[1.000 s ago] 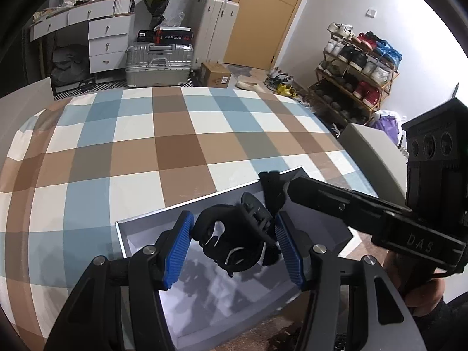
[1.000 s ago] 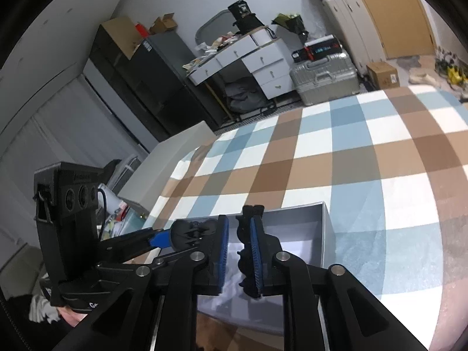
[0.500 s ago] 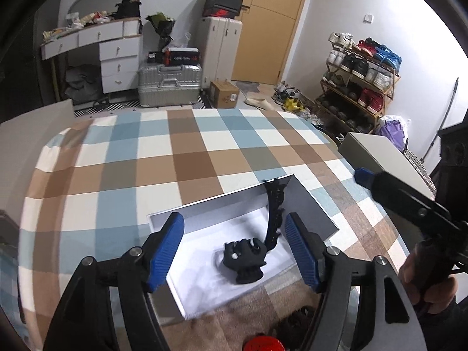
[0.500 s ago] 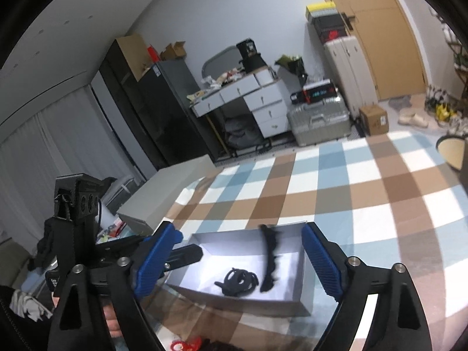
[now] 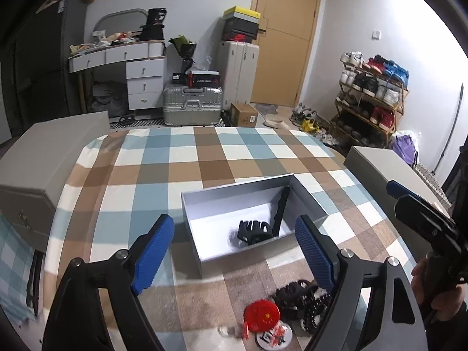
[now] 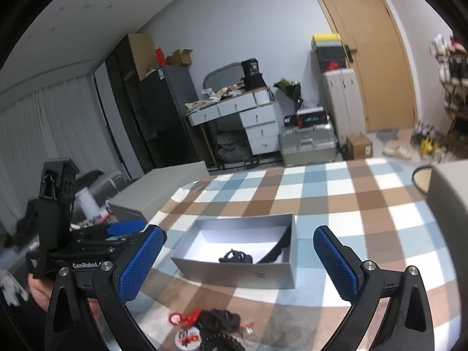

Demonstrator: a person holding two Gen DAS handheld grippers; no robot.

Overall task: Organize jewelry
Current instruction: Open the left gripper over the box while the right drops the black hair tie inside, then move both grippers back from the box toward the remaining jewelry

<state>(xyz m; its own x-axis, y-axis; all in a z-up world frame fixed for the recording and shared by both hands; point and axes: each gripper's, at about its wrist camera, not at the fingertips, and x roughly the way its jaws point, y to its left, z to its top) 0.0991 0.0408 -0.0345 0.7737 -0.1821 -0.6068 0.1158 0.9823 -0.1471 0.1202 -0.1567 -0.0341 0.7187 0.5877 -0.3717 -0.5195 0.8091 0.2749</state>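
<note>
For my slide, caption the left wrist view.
Open left gripper above a grey box holding a black clip; more jewelry waits.

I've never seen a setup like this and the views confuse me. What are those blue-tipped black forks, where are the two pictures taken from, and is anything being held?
They are handheld grippers, one in each of a person's hands, each with a camera looking along its two blue-padded fingers. One picture looks past the left gripper, the other past the right gripper. Both have just been opening and hold nothing. On the checked cloth sits a grey box with a black hair claw and a black clip leaning on its wall. Nearer lie a red badge and dark beads.
</note>
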